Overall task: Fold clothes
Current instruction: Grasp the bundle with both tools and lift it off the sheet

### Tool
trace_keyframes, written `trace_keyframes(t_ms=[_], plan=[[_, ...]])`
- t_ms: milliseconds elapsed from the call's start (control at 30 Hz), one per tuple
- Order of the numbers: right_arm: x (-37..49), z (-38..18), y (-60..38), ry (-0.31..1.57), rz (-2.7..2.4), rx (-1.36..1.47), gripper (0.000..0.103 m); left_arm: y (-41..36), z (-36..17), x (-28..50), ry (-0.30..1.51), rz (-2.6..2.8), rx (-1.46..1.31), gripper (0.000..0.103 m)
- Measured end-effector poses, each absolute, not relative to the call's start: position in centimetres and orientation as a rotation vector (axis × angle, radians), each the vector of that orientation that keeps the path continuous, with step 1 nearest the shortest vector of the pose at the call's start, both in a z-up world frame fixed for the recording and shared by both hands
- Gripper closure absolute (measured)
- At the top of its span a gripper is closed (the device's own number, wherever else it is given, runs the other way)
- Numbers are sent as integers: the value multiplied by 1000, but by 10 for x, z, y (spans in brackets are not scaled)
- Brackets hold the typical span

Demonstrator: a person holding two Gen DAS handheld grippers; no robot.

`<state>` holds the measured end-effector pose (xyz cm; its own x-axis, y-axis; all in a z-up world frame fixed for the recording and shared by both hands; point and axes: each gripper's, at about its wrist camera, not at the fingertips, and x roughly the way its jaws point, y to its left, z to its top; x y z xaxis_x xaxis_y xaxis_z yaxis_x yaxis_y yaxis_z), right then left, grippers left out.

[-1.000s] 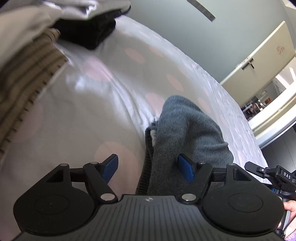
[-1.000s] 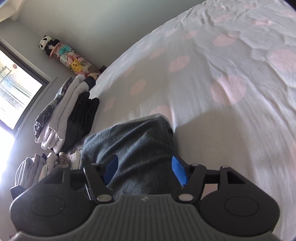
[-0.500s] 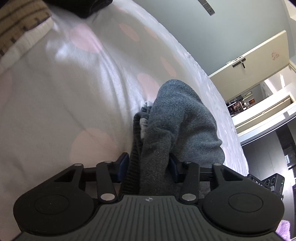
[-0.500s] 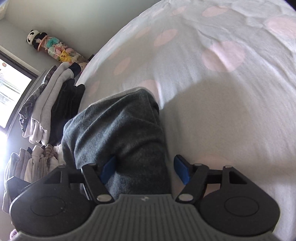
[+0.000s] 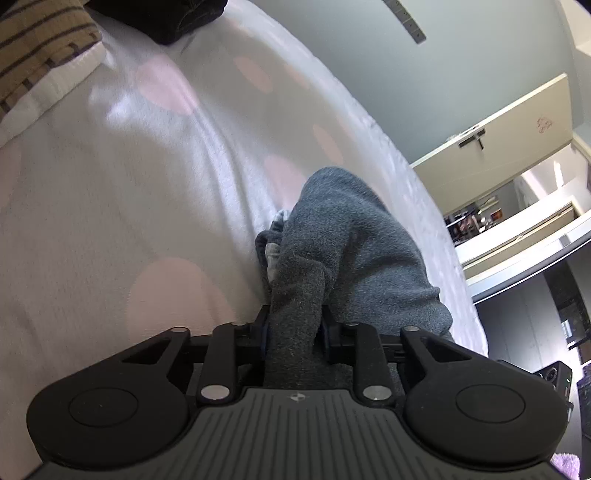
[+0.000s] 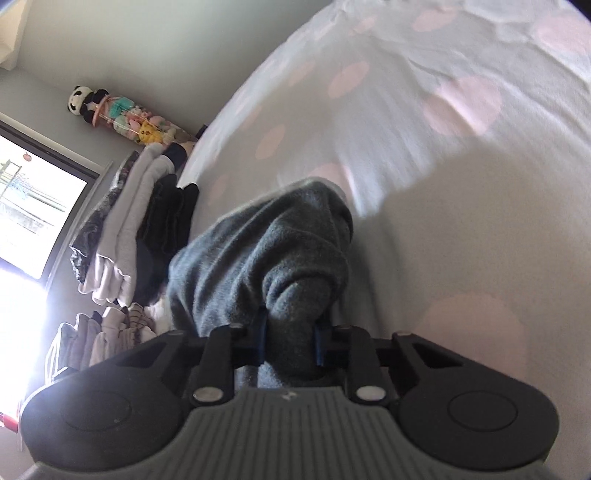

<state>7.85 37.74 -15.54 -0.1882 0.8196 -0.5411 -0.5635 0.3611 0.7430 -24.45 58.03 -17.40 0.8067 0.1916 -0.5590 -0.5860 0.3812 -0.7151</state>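
Observation:
A dark grey fleece garment (image 5: 351,243) lies bunched on the white bed sheet (image 5: 129,206) with pink dots. My left gripper (image 5: 293,326) is shut on a thick fold at its near edge; a light inner lining shows at the fold's left side. In the right wrist view the same grey garment (image 6: 266,251) humps up ahead, and my right gripper (image 6: 289,343) is shut on another bunched fold of it. The blue pads are mostly hidden by fabric in both views.
A striped tan garment (image 5: 33,48) and a black garment (image 5: 177,18) lie at the bed's far left. A stack of folded clothes (image 6: 140,221) sits by the window (image 6: 29,199), with soft toys (image 6: 122,114) behind. An open door (image 5: 498,140) stands right.
Both grippers went from open around the grey garment to shut on its folds. The right wrist view has tipped, and the garment is pinched up into a hump.

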Motion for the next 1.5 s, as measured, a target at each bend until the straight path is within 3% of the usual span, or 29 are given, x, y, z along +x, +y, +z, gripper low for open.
trace_keyframes(t_ms=[700,1200,1500], plan=[[28,-16,298,1020,1371,250,82,508,-78,-280,194,456,-907,81],[-81,72,336,970,1695,262,82,492,43,-429,68,684,-763,81],[-189,109,420,1007,1901,265,82,532,127,-523,167,892,-645,81]])
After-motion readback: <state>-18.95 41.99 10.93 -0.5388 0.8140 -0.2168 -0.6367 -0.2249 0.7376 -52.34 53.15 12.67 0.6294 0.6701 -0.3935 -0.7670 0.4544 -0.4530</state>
